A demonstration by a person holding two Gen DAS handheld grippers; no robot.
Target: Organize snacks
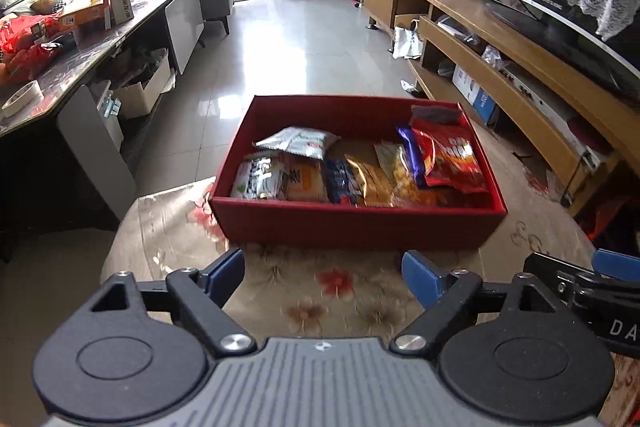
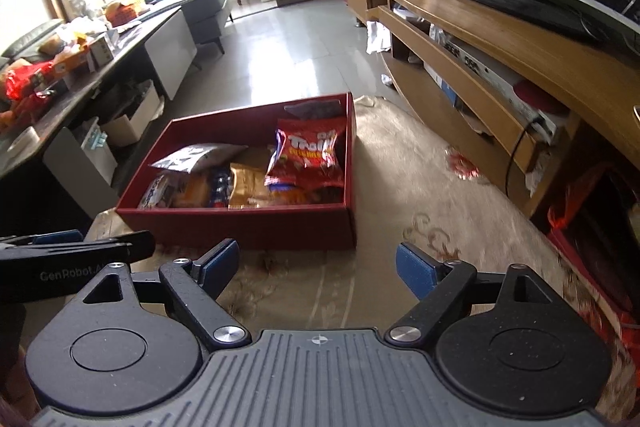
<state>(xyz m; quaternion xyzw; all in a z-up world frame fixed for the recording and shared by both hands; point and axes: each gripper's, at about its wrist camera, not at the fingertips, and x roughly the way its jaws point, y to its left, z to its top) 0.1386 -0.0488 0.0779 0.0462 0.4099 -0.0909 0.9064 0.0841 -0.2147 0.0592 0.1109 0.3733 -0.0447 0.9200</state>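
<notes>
Closest to me, both tools are empty. My left gripper point(image 1: 323, 277) has its 2 blue-padded jaws spread wide with only the beige floral tablecloth point(image 1: 320, 299) showing between them, and my right gripper point(image 2: 316, 269) is spread the same way over the same cloth, nothing pinched. They sit side by side, each one peeking into the other's view.

Just past the fingertips is the shallow dark red cardboard box point(image 1: 360, 223), resting on the cloth, with the snack packets lying inside it. The glossy red Trolli gummy bag point(image 2: 308, 159) leans on top at the right end, a white and green pillow-style packet point(image 1: 298, 143) lies toward the far left, and flat gold foil pouches point(image 1: 370, 179) are in the middle.

I reckon these are all light, crinkly and slippery, so I'd pinch a sealed edge rather than the puffy middle.
</notes>
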